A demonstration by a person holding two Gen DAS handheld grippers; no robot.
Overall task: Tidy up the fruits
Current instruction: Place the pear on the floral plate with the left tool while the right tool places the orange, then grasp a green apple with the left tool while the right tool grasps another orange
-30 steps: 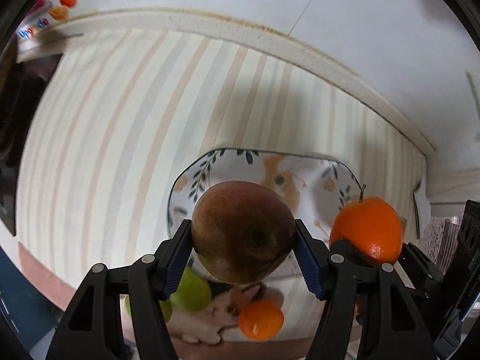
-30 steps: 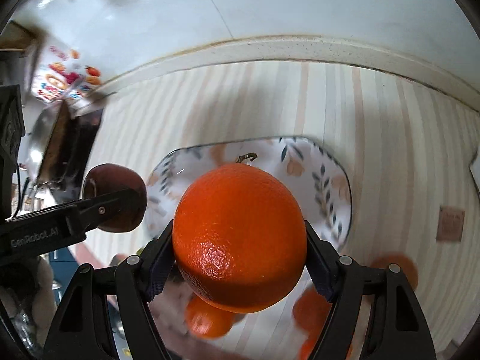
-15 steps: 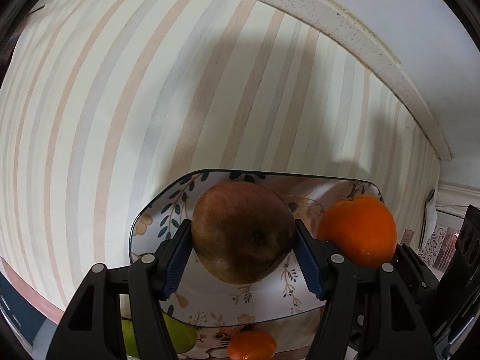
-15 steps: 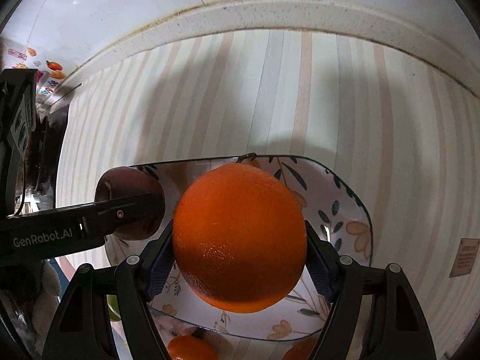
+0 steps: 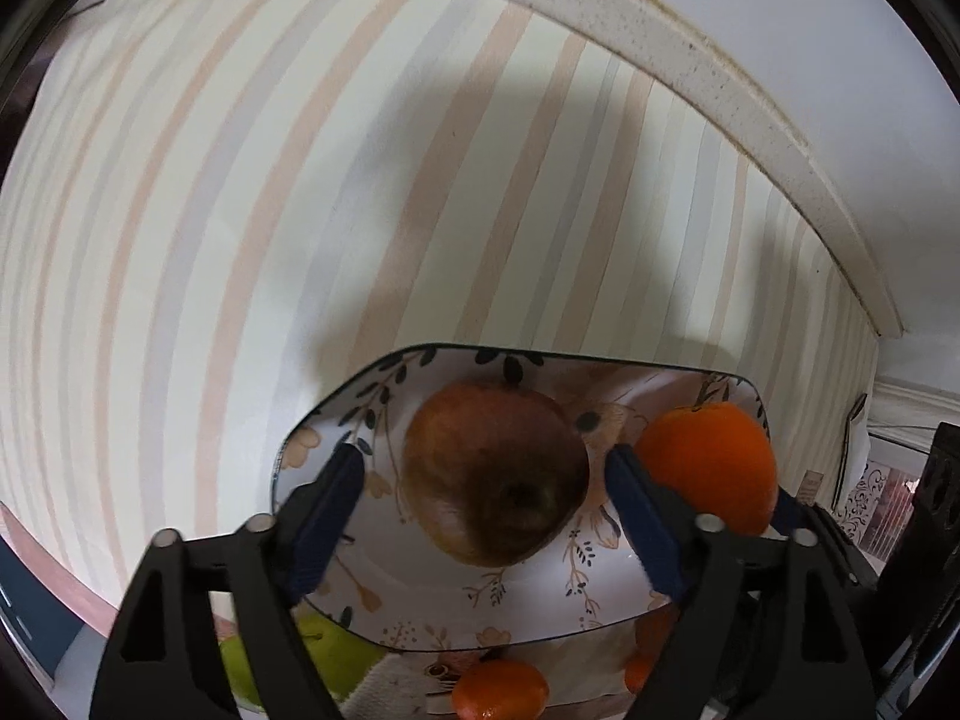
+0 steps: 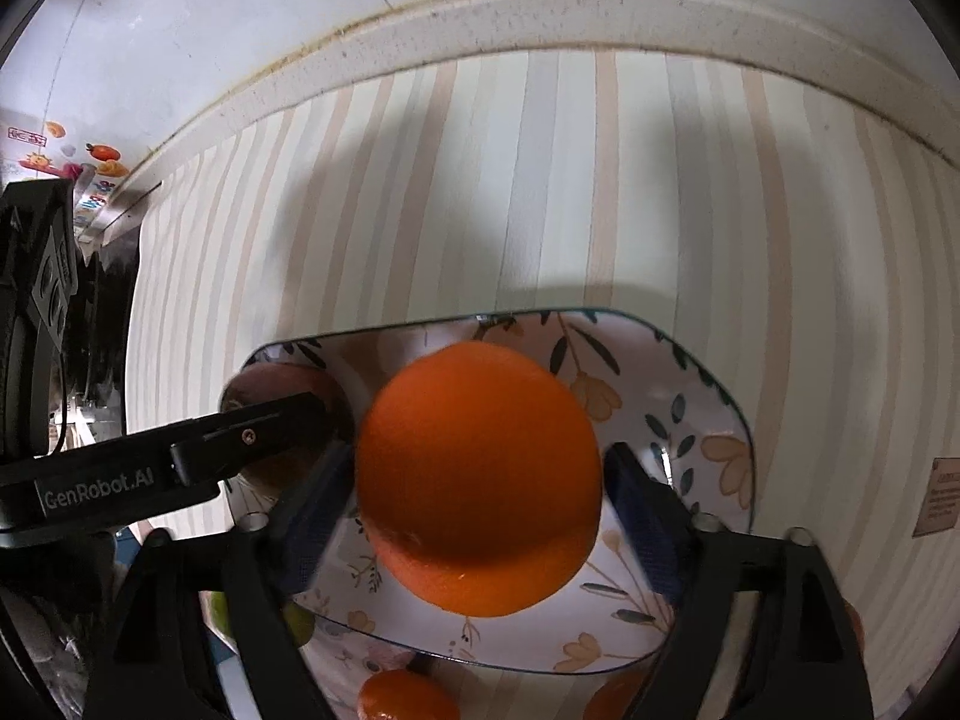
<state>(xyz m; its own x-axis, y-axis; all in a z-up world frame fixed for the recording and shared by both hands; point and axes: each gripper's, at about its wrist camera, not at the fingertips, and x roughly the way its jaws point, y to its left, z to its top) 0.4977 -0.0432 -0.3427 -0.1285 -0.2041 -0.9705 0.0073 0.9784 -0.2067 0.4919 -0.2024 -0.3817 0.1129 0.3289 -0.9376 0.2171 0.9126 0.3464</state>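
Observation:
A brown-red apple (image 5: 495, 474) lies on the flowered plate (image 5: 336, 432), between the fingers of my left gripper (image 5: 486, 486). Its jaws are opening and the blue pads stand clear of the apple on both sides. A big orange (image 6: 480, 480) rests on the same plate (image 6: 708, 420) between the fingers of my right gripper (image 6: 477, 489), whose jaws are also opening, with gaps at both pads. In the left wrist view the orange (image 5: 708, 462) sits right of the apple. The right wrist view shows the apple (image 6: 282, 384) partly hidden behind the left gripper's finger.
The plate stands on a striped cloth (image 5: 240, 240) that runs back to a speckled counter edge (image 6: 540, 18). Near the plate's front lie a green fruit (image 5: 258, 666) and small oranges (image 5: 501, 690), one of them low in the right wrist view (image 6: 402, 696).
Both grippers came down to the plate with their fruit. Their jaws then spread, and the apple and the orange now sit on the plate free of the pads.

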